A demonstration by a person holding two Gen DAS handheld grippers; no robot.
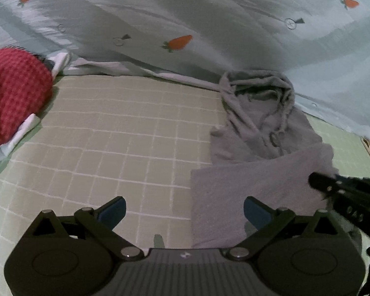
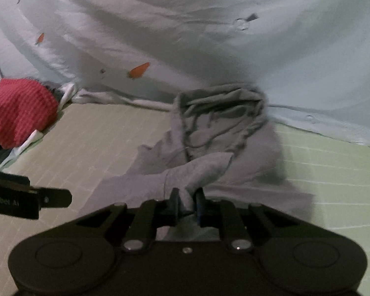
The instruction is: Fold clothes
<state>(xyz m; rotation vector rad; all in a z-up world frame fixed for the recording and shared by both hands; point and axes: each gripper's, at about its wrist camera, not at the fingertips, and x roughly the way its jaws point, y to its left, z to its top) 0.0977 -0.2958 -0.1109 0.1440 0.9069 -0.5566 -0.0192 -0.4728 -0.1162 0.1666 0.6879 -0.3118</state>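
- The grey garment [image 2: 209, 153] lies on the checked mat [image 1: 111, 135], long axis running from the right gripper [image 2: 187, 203] toward the carrot-print sheet [image 1: 185, 12], bunched end farthest.
- Right gripper's fingers pinch a fold of its near edge.
- Left gripper [image 1: 183, 211] gapes wide, empty, beside that edge.

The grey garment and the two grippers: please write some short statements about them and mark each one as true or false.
1. The right gripper has its fingers closed on a fold of the grey garment. True.
2. The left gripper also pinches the garment. False: its fingers stand wide apart, holding nothing.
3. The garment lies on a checked mat. True.
4. The red knitted cloth lies on top of the grey garment. False: it lies apart, at the mat's far left edge.
5. The sheet behind the mat has a carrot print. True.
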